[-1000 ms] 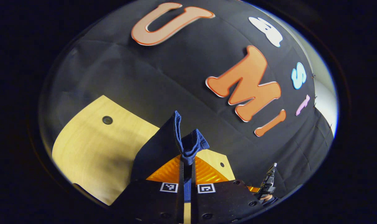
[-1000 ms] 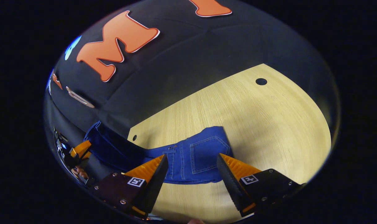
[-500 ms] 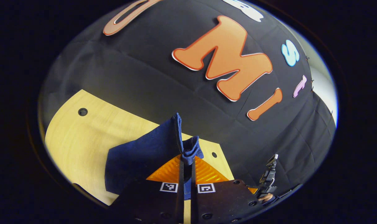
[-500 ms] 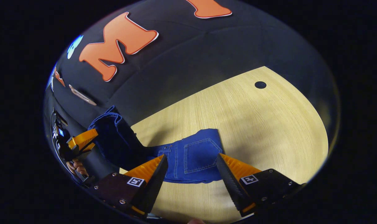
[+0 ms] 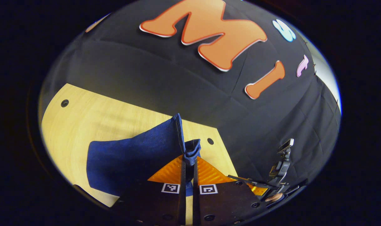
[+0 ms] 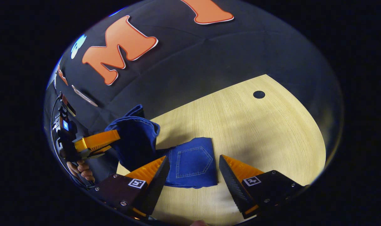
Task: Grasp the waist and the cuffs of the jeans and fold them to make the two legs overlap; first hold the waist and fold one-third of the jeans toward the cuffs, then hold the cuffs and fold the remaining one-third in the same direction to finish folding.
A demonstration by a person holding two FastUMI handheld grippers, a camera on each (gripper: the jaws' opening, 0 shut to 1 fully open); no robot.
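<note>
The left gripper (image 5: pixel 187 160) pinches the cuffs (image 5: pixel 191 150) of the jeans (image 6: pixel 190 163), raised above the table (image 6: pixel 256 131); the right gripper (image 6: pixel 193 169) hangs wide apart, seemingly just over the pocket end

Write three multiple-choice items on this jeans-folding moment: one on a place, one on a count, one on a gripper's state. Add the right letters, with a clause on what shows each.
1. Where does the pocketed part of the jeans lie?
A. flat on the wooden table
B. hanging off the table's edge
C. over the booth wall

2. How many round holes does the tabletop show in the left gripper view?
A. none
B. two
C. five

3. What state is the left gripper in?
A. wide open above the table
B. shut on the jeans
C. shut on nothing

Answers:
1. A, the pocket lies flat on the wood ahead of the open right gripper.
2. B, one hole sits near the far corner, one beside the held cloth.
3. B, both fingers pinch a bunched hem of denim.
</note>
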